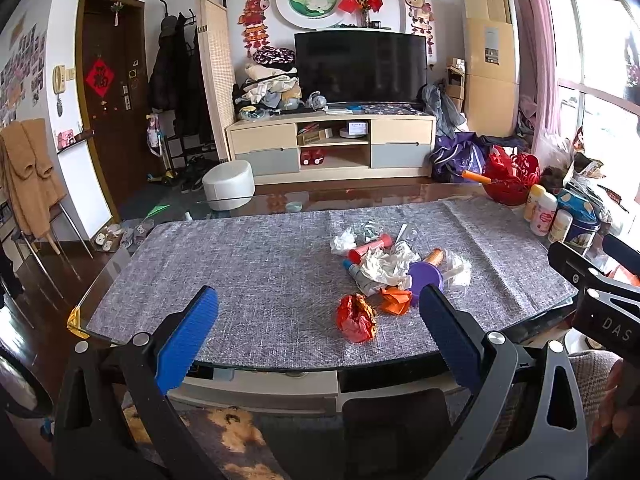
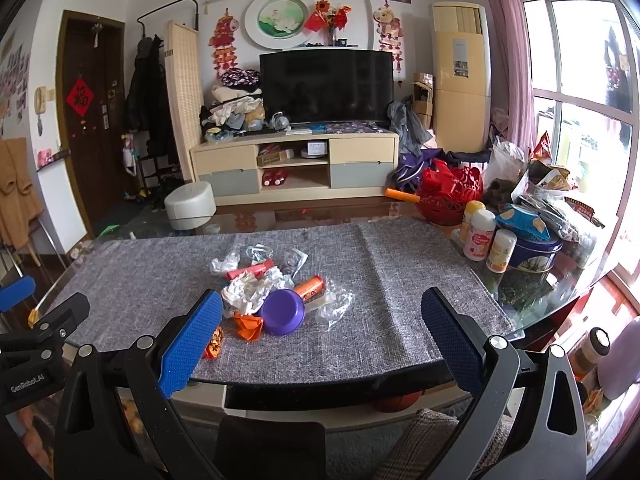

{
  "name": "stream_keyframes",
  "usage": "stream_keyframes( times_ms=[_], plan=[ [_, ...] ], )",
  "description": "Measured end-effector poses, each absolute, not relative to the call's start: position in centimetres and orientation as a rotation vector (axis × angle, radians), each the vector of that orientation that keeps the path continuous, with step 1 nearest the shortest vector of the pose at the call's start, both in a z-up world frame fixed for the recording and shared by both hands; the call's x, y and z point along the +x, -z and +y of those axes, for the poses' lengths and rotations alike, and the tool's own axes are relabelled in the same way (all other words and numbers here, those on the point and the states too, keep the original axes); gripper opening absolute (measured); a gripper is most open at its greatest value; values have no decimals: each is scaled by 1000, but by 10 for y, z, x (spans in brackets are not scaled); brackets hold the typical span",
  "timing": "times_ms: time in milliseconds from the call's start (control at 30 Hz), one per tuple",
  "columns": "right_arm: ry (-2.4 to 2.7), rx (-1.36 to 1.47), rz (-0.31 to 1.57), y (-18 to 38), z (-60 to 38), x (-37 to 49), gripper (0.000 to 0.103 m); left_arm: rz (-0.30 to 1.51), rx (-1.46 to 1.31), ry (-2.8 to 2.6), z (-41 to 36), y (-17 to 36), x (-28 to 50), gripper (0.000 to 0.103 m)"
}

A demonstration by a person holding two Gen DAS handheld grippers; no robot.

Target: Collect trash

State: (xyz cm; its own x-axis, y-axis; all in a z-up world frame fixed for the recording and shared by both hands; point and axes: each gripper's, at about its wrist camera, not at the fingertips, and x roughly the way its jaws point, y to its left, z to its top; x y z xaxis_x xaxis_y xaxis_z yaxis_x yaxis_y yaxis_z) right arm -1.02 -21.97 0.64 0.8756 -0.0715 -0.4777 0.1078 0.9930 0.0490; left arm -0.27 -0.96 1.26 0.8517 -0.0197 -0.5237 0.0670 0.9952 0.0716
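Both grippers hang short of the counter (image 1: 248, 280), near edge below them. Left gripper (image 1: 316, 320): jaws released, wide, nothing between them. Right gripper (image 2: 320, 322): the same, wide and empty.

Trash (image 2: 272, 292) sits in one loose heap on the grey cloth, mid-counter, a little toward my side. In it: crumpled white paper (image 2: 248, 290), purple lid (image 2: 282, 312), orange tube (image 2: 310, 286), clear wrap (image 2: 338, 304), an orange scrap (image 2: 249, 326). A red-orange wrapper (image 1: 356, 318) lies just apart from the heap, nearest the edge. I see no bin or bag for it in either view.

Step, as I judge it: the approach, nothing picked yet. Next move calls for choosing one piece and coming down over it. The red-orange wrapper looks easiest, since it is isolated and close. It is thin and crinkled, so the jaws need to close low, near the cloth.

Room: the cloth left of the heap is bare, good for the left approach. Right side is tighter, with bottles (image 2: 480, 240), a blue tin (image 2: 532, 256) and a red basket (image 2: 448, 196) crowding the far right corner. The counter is glass, with its rim exposed beyond the cloth. The grippers sit close side by side; I would keep them from crossing.
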Motion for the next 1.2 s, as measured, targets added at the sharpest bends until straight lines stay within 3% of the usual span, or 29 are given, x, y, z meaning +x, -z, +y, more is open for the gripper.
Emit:
stream_keyframes(
  times_ms=[1200],
  plan=[
    [94, 112, 508, -2, -227, -6, 100, 546, 90, 58, -10, -13, 0, 95]
  ],
)
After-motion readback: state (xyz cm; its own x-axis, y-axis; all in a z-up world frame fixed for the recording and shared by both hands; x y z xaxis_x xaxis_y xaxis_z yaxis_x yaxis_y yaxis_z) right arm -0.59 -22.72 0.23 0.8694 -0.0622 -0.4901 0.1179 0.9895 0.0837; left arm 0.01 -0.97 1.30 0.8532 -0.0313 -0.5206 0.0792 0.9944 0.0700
